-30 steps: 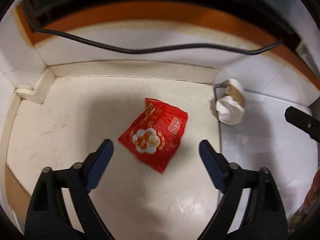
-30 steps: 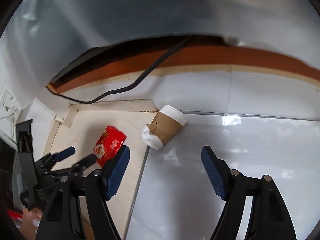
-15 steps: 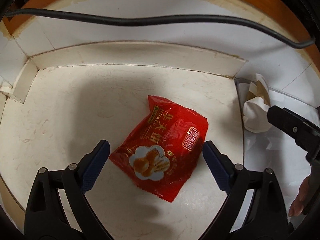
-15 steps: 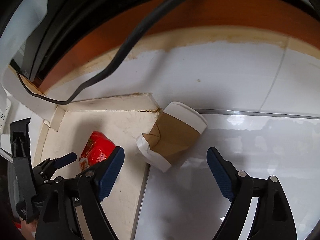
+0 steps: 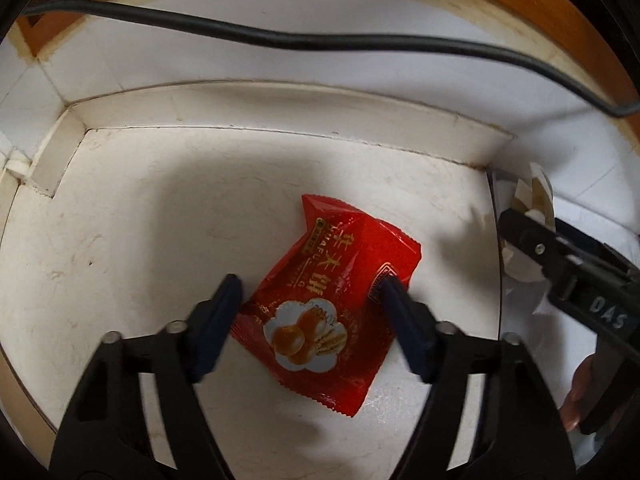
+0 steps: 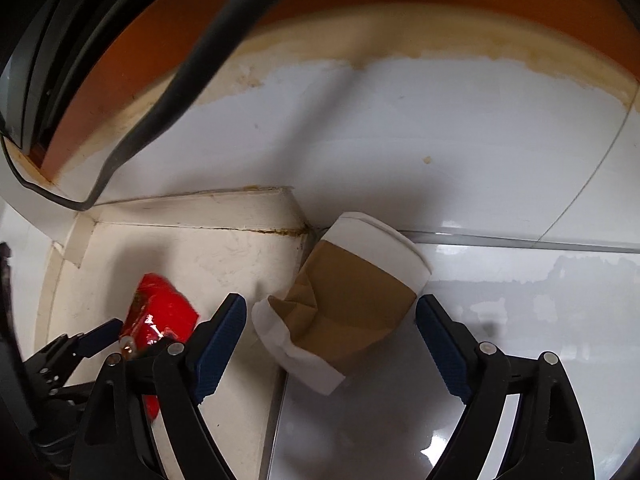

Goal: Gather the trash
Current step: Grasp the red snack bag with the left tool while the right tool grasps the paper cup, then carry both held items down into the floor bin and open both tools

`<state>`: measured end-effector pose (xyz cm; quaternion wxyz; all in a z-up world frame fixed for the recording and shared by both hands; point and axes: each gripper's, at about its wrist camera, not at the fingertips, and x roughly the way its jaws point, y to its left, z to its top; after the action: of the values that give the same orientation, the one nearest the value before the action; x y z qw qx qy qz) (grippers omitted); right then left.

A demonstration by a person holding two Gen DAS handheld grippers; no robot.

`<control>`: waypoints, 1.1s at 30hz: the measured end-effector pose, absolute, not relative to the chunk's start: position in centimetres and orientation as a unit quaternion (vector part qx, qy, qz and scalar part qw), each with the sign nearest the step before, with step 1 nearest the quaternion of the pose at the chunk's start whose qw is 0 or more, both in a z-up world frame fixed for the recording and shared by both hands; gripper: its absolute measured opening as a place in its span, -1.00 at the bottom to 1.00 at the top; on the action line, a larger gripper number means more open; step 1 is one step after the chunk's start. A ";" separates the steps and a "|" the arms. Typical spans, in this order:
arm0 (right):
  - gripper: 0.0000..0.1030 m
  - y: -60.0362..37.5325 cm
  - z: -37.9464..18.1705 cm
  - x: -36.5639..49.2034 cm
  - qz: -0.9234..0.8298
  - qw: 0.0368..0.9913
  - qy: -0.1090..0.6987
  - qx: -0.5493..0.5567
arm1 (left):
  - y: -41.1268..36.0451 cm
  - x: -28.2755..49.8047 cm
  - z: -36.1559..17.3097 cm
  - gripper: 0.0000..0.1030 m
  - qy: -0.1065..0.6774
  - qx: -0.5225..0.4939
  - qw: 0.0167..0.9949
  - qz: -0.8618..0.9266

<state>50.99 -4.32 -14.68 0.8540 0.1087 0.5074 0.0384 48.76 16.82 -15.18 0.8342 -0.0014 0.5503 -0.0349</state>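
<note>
A red snack packet [image 5: 340, 304] lies flat on the cream floor patch [image 5: 160, 240]. My left gripper [image 5: 310, 285] points down over it, and its jaws are closing with the packet between the blue pads. The right pad touches the packet's edge, and the packet is not squeezed. A crushed white paper cup with a brown sleeve [image 6: 352, 300] lies on its side at the seam of the cream patch and the white tile. My right gripper [image 6: 330, 300] straddles it, jaws wide and still opening, pads clear of the cup. The right wrist view also shows the packet [image 6: 164, 316] and the left gripper [image 6: 100, 336].
A black cable [image 5: 320, 42] hangs along the white wall under an orange-brown wooden strip [image 6: 360, 4]. A low cream skirting [image 5: 280, 108] bounds the cream patch at the back and left. Glossy white tile [image 6: 520, 360] spreads right of the cup. A person's fingers [image 5: 576, 392] show at the right edge.
Both grippers have come down closer to the floor. The left jaws have narrowed around the red packet. The right gripper has moved up to the cup, which now lies between its fingers.
</note>
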 end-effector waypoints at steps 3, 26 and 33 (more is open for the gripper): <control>0.70 -3.4 -15.0 51.2 0.031 0.855 0.510 0.095 | 16.3 48.6 -14.7 -0.14 0.548 -0.009 0.836 -0.038; 0.24 -6.1 -13.0 43.7 0.051 0.874 0.465 0.129 | 15.7 42.6 -10.0 -0.90 0.509 -0.054 0.857 -0.057; 0.24 -7.6 -9.1 36.2 0.080 0.890 0.434 0.111 | 14.3 36.3 -5.9 -0.90 0.486 -0.061 0.868 -0.080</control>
<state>36.16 -7.57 -9.07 0.8903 0.1115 0.4344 0.0797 36.32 14.30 -5.93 0.8680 -0.0615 0.4862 -0.0799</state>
